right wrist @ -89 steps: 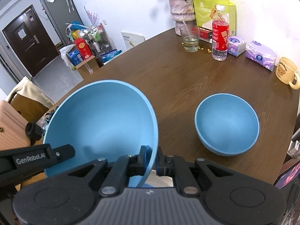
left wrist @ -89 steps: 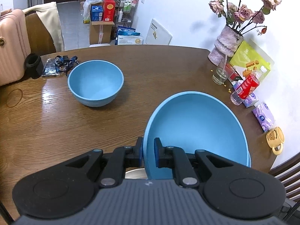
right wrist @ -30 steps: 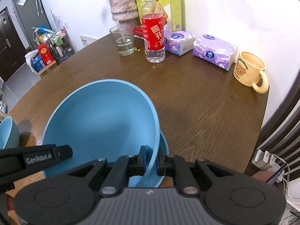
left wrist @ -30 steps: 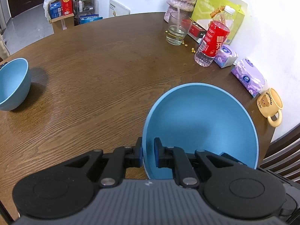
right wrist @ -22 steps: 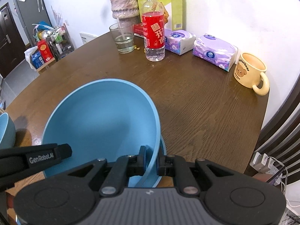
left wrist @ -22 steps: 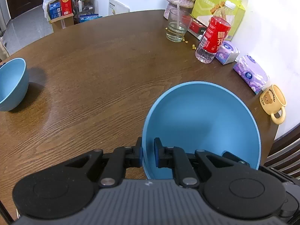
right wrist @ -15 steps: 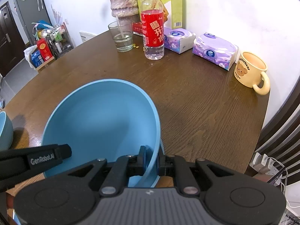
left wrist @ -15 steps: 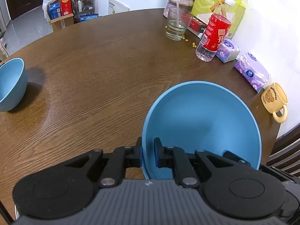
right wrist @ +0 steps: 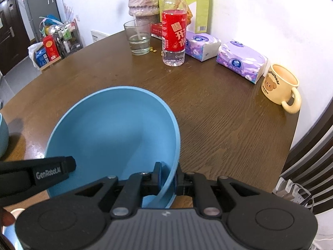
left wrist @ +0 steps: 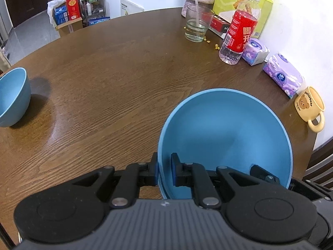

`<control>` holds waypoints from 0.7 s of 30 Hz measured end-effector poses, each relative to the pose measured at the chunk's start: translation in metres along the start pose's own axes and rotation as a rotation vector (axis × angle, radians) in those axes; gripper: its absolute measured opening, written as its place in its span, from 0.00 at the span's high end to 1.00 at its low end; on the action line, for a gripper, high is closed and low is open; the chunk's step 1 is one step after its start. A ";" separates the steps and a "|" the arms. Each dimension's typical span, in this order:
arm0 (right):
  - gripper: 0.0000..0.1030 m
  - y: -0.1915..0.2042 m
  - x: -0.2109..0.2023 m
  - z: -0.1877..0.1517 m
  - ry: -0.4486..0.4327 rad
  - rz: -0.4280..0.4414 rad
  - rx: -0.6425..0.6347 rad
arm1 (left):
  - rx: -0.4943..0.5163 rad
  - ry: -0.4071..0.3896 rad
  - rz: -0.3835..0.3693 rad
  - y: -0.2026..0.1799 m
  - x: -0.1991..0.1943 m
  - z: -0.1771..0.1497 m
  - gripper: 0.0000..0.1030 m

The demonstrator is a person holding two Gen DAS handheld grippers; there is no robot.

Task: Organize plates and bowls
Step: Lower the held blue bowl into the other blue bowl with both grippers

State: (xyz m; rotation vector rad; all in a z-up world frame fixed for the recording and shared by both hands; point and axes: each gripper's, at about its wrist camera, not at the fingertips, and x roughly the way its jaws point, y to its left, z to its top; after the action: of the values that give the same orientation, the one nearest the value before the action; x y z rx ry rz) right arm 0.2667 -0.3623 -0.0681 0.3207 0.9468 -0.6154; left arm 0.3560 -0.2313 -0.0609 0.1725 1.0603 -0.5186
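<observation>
A large blue bowl (left wrist: 224, 133) hangs tilted near the table's right end, held from two sides. My left gripper (left wrist: 164, 171) is shut on its left rim, and my right gripper (right wrist: 168, 176) is shut on the opposite rim of the same bowl (right wrist: 112, 133). Part of a second blue bowl (right wrist: 155, 202) shows just beneath it; whether the two touch is hidden. A third blue bowl (left wrist: 12, 98) stands upright at the table's far left. The left gripper's black body (right wrist: 41, 170) crosses the right wrist view's lower left.
Along the wall stand a water glass (right wrist: 139, 37), a red-labelled bottle (right wrist: 173, 35), two purple tissue packs (right wrist: 241, 60), a yellow bear mug (right wrist: 280, 87), a vase and a green box. The brown wooden table (left wrist: 116, 79) ends at the right by a dark chair back (right wrist: 308, 162).
Three seconds ago the bowl was by the far-left bowl; both grippers have carried it right, over the second bowl. During the last second it has hardly moved.
</observation>
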 end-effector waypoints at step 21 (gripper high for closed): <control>0.78 0.007 0.006 -0.002 -0.072 -0.047 -0.085 | 0.025 -0.019 0.029 -0.004 0.006 -0.003 0.88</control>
State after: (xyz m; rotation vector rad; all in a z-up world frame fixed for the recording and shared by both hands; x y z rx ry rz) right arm 0.2719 -0.3581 -0.0746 0.1997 0.9104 -0.6245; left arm 0.3538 -0.2352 -0.0669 0.2048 1.0318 -0.5064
